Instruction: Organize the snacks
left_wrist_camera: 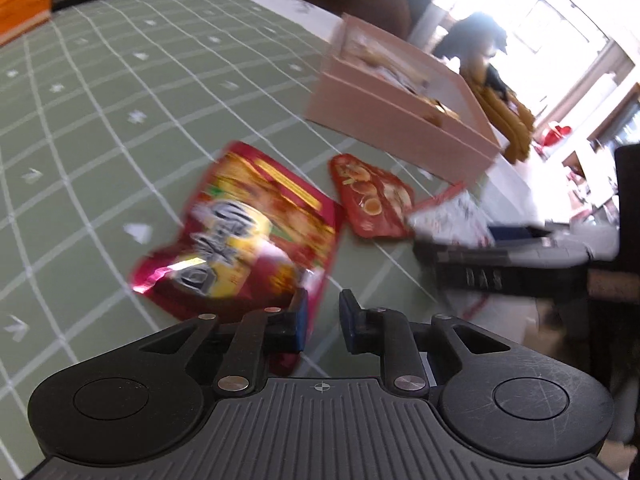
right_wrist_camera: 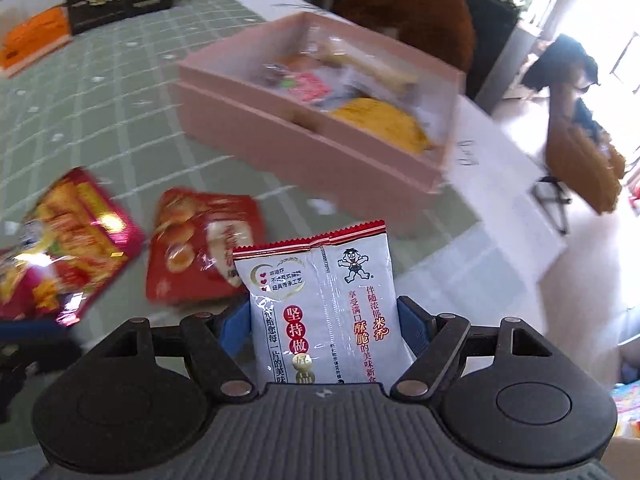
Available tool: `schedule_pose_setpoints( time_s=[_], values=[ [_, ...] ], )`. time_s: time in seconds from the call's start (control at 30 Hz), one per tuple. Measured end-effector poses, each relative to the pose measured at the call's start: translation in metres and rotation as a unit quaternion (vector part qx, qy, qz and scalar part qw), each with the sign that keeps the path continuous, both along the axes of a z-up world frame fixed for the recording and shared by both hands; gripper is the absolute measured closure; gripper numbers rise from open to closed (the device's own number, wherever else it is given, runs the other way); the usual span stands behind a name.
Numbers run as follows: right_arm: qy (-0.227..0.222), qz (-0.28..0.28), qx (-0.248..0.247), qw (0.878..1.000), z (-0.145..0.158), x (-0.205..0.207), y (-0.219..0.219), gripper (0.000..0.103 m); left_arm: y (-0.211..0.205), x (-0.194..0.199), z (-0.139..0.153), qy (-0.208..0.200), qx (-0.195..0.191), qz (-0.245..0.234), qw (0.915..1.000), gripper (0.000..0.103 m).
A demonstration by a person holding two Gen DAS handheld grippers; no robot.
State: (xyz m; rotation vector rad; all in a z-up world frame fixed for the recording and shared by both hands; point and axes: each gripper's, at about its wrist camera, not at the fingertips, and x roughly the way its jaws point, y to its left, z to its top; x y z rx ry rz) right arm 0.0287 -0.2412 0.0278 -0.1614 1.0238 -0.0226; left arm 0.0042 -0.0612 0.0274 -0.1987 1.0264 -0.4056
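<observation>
Both views are smeared by motion, and the print on the two red packets cannot be read. The contents of the pink box (right_wrist_camera: 320, 148) are seen only as blurred wrappers.

The left tool (left_wrist_camera: 323, 322) is narrowed to a slim gap; the corner of the large red snack bag (left_wrist_camera: 248, 232) lies at its left pad, but whether it is pinched cannot be told.

The right tool (right_wrist_camera: 324, 320) is clamped on the white rice-cracker packet (right_wrist_camera: 320, 304), held upright.

The small red packet (right_wrist_camera: 204, 244) lies on the green checked bench (left_wrist_camera: 120, 120) between bag and box, near the bench's edge. Open cloth is left toward the far side.
</observation>
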Motion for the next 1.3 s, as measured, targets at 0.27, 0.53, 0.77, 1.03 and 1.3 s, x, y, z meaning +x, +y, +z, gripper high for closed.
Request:
schedule_pose_setpoints(
  time_s=[0.27, 0.53, 0.77, 1.03, 1.3],
  values=[
    [-0.01, 0.022, 0.037, 0.999, 0.008, -0.005, 0.018, 0.027, 0.031, 0.01, 0.012, -0.021, 0.002, 0.043, 0.9989, 0.08],
    [-0.039, -0.046, 0.065, 0.996, 0.025, -0.015, -0.044, 0.027, -0.021, 0.026, 0.031, -0.027, 0.001, -0.008, 0.9996, 0.076],
    [-0.042, -0.088, 0.095, 0.991, 0.027, -0.029, -0.087, 0.027, -0.075, 0.066, 0.026, -0.035, 0.077, -0.026, 0.9961, 0.075],
    [-0.042, -0.105, 0.108, 0.988, 0.018, -0.037, -0.103, 0.027, -0.119, 0.069, 0.019, -0.059, 0.154, -0.089, 0.9823, 0.069],
    [-0.059, -0.113, 0.122, 0.984, 0.02, -0.033, -0.118, 0.027, -0.146, 0.028, 0.009, -0.146, 0.259, -0.171, 0.9393, 0.062]
  ],
)
